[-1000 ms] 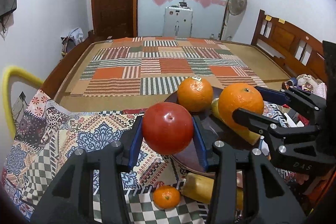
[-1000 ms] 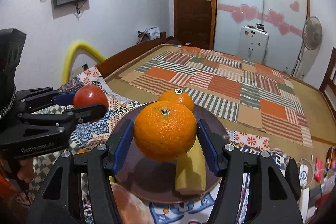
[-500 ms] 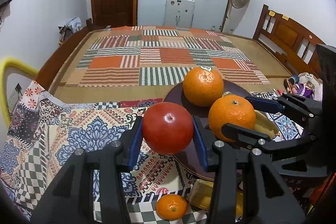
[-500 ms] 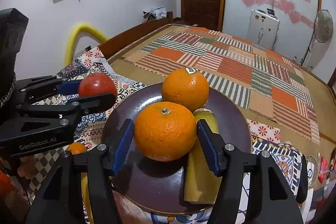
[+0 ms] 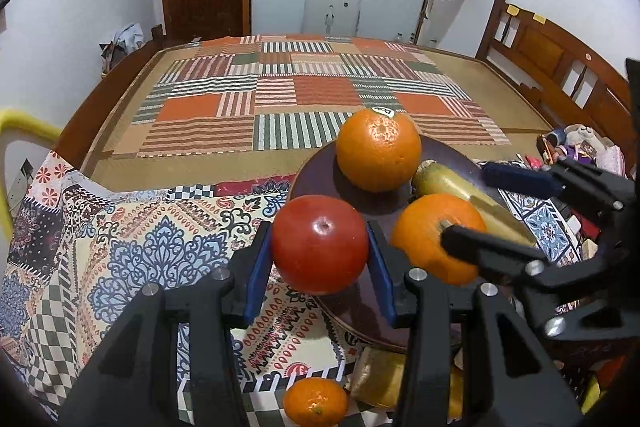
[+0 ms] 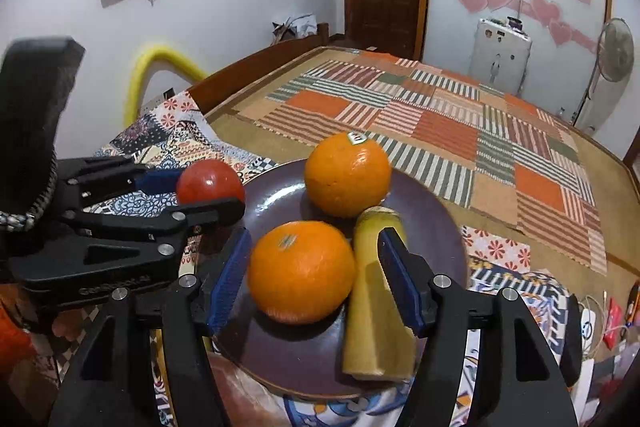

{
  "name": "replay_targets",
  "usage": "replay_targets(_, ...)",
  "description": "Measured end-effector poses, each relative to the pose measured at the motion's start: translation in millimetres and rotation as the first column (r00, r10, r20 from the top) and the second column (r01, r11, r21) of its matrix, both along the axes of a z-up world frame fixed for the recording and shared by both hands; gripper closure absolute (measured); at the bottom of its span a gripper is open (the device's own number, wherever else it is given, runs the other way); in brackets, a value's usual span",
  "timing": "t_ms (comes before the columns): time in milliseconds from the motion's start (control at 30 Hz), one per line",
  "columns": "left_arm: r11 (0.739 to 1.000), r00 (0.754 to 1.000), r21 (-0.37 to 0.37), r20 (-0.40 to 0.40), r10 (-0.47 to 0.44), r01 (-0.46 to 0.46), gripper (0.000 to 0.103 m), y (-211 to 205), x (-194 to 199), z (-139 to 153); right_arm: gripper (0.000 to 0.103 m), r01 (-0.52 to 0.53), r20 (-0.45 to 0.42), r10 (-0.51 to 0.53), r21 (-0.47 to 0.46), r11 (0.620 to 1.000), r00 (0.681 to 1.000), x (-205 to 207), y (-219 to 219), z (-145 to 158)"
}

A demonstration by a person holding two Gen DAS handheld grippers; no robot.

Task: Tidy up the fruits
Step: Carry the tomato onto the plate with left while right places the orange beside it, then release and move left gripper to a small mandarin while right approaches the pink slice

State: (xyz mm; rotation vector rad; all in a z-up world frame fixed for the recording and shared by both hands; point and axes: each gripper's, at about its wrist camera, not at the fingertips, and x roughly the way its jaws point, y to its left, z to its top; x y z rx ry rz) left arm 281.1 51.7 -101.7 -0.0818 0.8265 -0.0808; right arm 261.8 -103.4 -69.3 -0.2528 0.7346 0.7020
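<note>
Meanwhile the left gripper [image 5: 320, 255] was clenched on a red tomato [image 5: 320, 243], its blue pads pressed to both sides, at the left rim of the dark plate [image 6: 280, 195]. The right gripper [image 6: 312, 279] was opening: its pads stood clear of the near orange [image 6: 301, 270], which sat between them on the plate's near half. A stickered orange [image 6: 347, 174] rested farther back on the plate, and a cut banana [image 6: 376, 307] lay along the right side, just beside the near orange. A small mandarin [image 5: 315, 402] lay on the patterned cloth [image 5: 120, 247], near the plate's closest edge.
</note>
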Motion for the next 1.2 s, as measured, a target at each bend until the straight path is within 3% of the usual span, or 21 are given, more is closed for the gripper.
replay_targets(500,0.999,0.997,0.012,-0.063,-0.034,0.034,0.054,-13.6,6.8,-10.2,0.041,0.062,0.076,-0.063,0.018,0.998,0.995,-15.8,-33.2,7.5)
replay_targets(733,1.000,0.999,0.011,-0.035,-0.013,0.013,0.036,-10.1,-3.2,-0.8,0.041,0.064,0.095,-0.067,0.037,0.997,0.993,-30.6,-42.6,10.6)
replay_targets(1067,0.999,0.999,0.031,0.051,-0.011,0.009,0.033,-8.2,-53.3,35.4,0.040,0.060,0.104,-0.067,0.072,0.996,0.992,-62.0,-60.8,15.4)
replay_targets(1200,0.998,0.997,0.054,0.078,-0.018,0.014,0.027,-12.8,-79.0,45.4,0.034,0.064,0.082,-0.070,0.082,0.995,0.994,-72.3,-66.2,7.3)
